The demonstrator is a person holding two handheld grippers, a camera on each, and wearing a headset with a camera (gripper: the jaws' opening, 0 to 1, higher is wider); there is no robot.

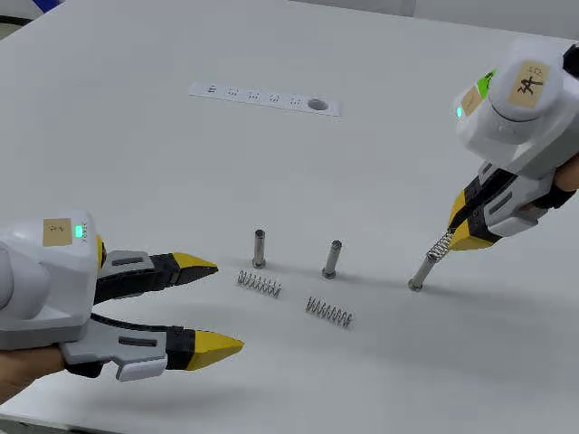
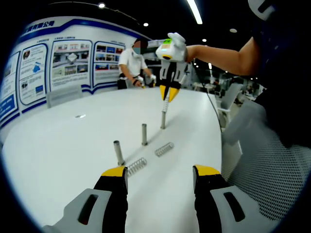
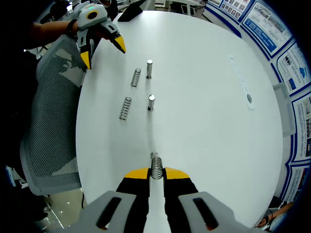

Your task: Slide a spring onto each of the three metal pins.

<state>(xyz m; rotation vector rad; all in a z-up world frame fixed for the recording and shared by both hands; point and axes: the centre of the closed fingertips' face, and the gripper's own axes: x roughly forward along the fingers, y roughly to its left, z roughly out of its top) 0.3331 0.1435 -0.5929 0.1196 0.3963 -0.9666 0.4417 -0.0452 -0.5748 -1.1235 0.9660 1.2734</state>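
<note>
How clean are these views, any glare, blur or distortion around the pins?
Head view: even light, sharp, only soft shadows beside the pins. Left gripper view: fisheye bows the table, ceiling lights glare above. Right gripper view: table curved too, spring in the right gripper sharp.

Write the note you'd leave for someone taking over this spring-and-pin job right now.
Right gripper: shut on the held spring, whose lower end is at the top of the right pin. That pin leans, and the spring is not yet slid down.
Left gripper: open, holding nothing.
Left pin and middle pin: upright, bare.
First loose spring and second loose spring lie on the table before those pins.
Done: no spring seated.
Left: finish this one, then the other two.
</note>
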